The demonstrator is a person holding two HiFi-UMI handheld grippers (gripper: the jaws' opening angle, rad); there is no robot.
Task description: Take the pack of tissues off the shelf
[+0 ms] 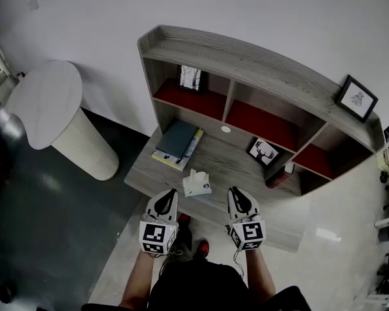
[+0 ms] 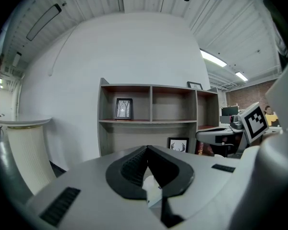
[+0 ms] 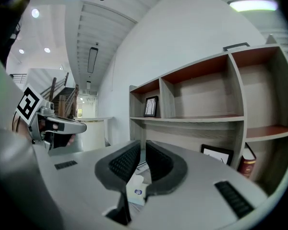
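The white pack of tissues (image 1: 196, 184) stands on the lower wooden surface of the shelf unit (image 1: 246, 57), near its front edge. My left gripper (image 1: 168, 193) hovers just left of the pack and my right gripper (image 1: 234, 191) just right of it; neither touches it. In the left gripper view the jaws meet at their tips (image 2: 147, 148), and the pack (image 2: 153, 190) shows below them. In the right gripper view the jaws (image 3: 143, 145) stand almost together with a thin slit and nothing between; the pack (image 3: 136, 189) lies beneath.
A stack of books (image 1: 177, 141) lies behind the pack. Framed pictures stand in the left compartment (image 1: 190, 78), on the surface at the right (image 1: 264, 151) and on top (image 1: 356, 98). A red book (image 1: 280, 175) leans at the right. A round white table (image 1: 48, 102) stands to the left.
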